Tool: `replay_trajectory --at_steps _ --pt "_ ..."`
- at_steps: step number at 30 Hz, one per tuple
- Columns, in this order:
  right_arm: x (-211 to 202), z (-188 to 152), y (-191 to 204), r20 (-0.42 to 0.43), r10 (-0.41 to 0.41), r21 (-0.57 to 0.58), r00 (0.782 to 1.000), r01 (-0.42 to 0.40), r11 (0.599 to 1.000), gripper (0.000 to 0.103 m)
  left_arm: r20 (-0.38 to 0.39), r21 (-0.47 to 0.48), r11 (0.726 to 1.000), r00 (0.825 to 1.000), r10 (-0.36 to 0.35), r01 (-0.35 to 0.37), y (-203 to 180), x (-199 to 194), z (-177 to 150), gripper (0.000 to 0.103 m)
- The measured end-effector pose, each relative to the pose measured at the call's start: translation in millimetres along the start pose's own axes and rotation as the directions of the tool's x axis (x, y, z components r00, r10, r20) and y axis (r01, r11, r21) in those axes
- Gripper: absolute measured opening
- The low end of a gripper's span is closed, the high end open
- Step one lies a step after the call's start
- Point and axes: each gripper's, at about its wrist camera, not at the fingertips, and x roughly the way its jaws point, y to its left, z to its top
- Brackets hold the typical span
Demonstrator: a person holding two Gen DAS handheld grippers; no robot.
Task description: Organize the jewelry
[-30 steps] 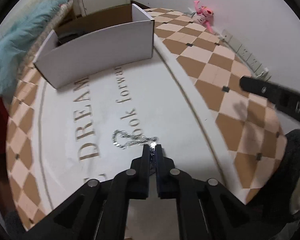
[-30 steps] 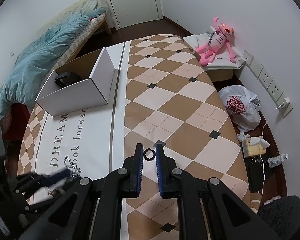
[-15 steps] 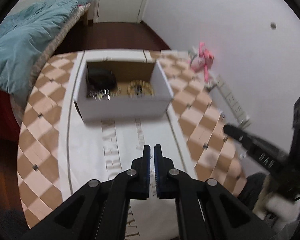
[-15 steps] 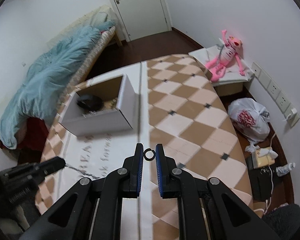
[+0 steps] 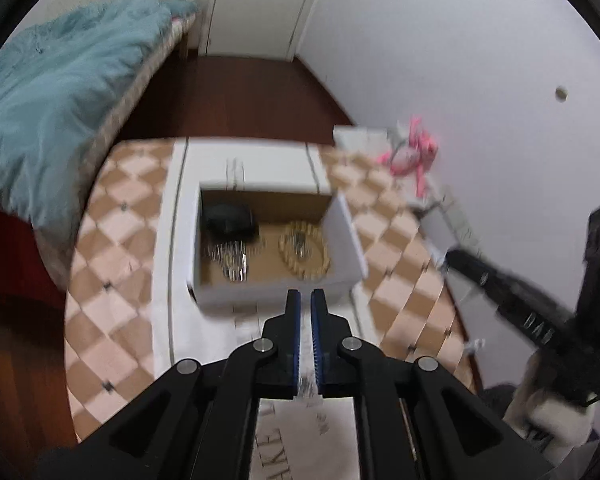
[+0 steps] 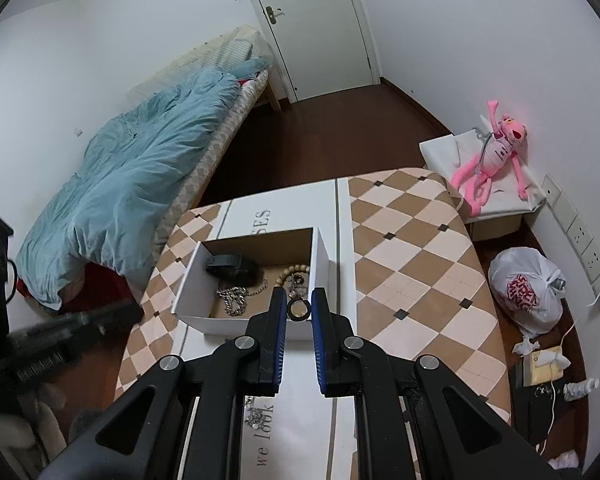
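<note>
While the white cardboard box on the tabletop already holds a black watch-like piece, a silver chain and a wooden bead bracelet, I judge the sorting well along but not finished. My right claw is pinched on a small dark ring, which sits between the blue pads just over the box's near wall, so that piece has yet to go in. My left claw is nearly closed, its jaws easing apart; a thin silvery chain seems to hang in the gap (the blur leaves me unsure whether the pads press it). In the right view a silvery chain dangles below the claw. Both pieces are left to drop in
</note>
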Motion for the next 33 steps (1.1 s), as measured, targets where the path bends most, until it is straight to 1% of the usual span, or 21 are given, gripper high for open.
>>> replay_trajectory --at_steps 1,2,3,4,6,8,11,12,13,14,16,17,18,19,21,22,25,29,30,33 --pt "4.2 -7.6 -2.7 -0.015 -0.006 0.009 1.0 0.006 1.0 0.013 -0.032 -0.005 1.0 0.999 0.016 -0.016 0.0 10.6 -9.3 0.014" --pt "7.3 -13.3 -6.4 -0.027 -0.01 0.016 1.0 0.01 1.0 0.013 -0.064 -0.009 0.999 0.997 0.03 -0.031 -0.6 21.8 -19.3 0.024" --pt "12.3 -22.7 -10.5 -0.044 -0.021 0.024 0.999 0.022 0.999 0.013 -0.095 -0.009 0.999 0.995 0.044 -0.045 -1.7 33.8 -29.5 0.064" --pt "17.0 -32.3 -15.0 -0.059 -0.034 0.031 0.998 0.036 0.999 0.013 -0.118 -0.017 0.998 0.992 0.052 -0.054 -2.2 44.6 -39.2 0.097" --pt "24.8 -49.1 -26.2 -0.088 -0.051 0.054 0.995 0.056 0.997 0.013 -0.142 -0.025 0.998 0.989 0.05 -0.054 -4.2 62.3 -56.0 0.098" --pt "30.3 -63.6 -37.5 -0.113 -0.067 0.077 0.991 0.076 0.994 0.013 -0.177 -0.011 0.996 0.98 0.09 -0.093 -9.7 83.5 -72.3 0.098" --pt "33.8 -80.6 -55.1 -0.134 -0.094 0.102 0.987 0.108 0.989 0.013 -0.181 0.029 0.991 0.974 0.134 -0.13 -21.2 99.9 -85.7 0.098" --pt "33.9 -85.0 -59.8 -0.137 -0.103 0.108 0.985 0.118 0.987 0.013 -0.178 0.043 0.989 0.973 0.144 -0.139 -23.7 102.9 -87.6 0.097" --pt "34.1 -88.7 -64.4 -0.141 -0.11 0.116 0.984 0.127 0.985 0.013 -0.167 0.068 0.986 0.972 0.163 -0.153 -29.0 106.7 -90.3 0.092" --pt "33.5 -91.5 -65.9 -0.143 -0.113 0.12 0.983 0.131 0.984 0.013 -0.161 0.086 0.984 0.972 0.171 -0.158 -32.5 109.1 -91.7 0.083" --pt "32.9 -95.7 -69.2 -0.142 -0.128 0.119 0.982 0.145 0.982 0.013 -0.137 0.138 0.972 0.969 0.207 -0.189 -40.2 111.5 -92.7 0.046" --pt "32.6 -97.0 -70.2 -0.143 -0.13 0.12 0.981 0.147 0.982 0.013 -0.123 0.155 0.969 0.97 0.212 -0.192 -42.3 111.3 -91.7 0.035" --pt "32.0 -97.5 -70.0 -0.143 -0.13 0.122 0.981 0.148 0.981 0.013 -0.12 0.159 0.97 0.971 0.205 -0.185 -43.5 110.7 -90.1 0.013" --pt "31.9 -98.1 -70.3 -0.142 -0.13 0.123 0.981 0.148 0.981 0.013 -0.128 0.151 0.974 0.973 0.191 -0.171 -42.7 111.3 -88.6 0.007" --pt "31.6 -96.6 -68.3 -0.138 -0.131 0.122 0.982 0.148 0.981 0.013 -0.133 0.12 0.983 0.979 0.155 -0.14 -38.3 110.3 -84.1 0.006" --pt "30.8 -95.8 -67.4 -0.134 -0.129 0.122 0.983 0.145 0.982 0.013 -0.122 0.106 0.986 0.983 0.138 -0.125 -36.8 107.6 -83.4 0.001" --pt "24.9 -89.5 -61.4 -0.116 -0.12 0.115 0.986 0.133 0.984 0.013 -0.093 0.079 0.993 0.991 0.095 -0.087 -34.3 91.7 -78.5 0.0" --pt "16.2 -76.3 -54.5 -0.09 -0.097 0.114 0.991 0.107 0.988 0.013 -0.033 0.047 0.999 0.999 0.025 -0.024 -29.7 53.5 -65.0 0.0" --pt "13.1 -71.6 -52.6 -0.08 -0.087 0.116 0.993 0.096 0.989 0.013 -0.015 0.041 0.999 1.0 0.007 -0.006 -27.3 39.9 -56.6 0.0" --pt "6.1 -57.0 -46.0 -0.053 -0.066 0.109 0.996 0.071 0.991 0.013 0.037 0.033 0.999 0.999 -0.018 0.017 -22.7 11.9 -37.8 0.0"
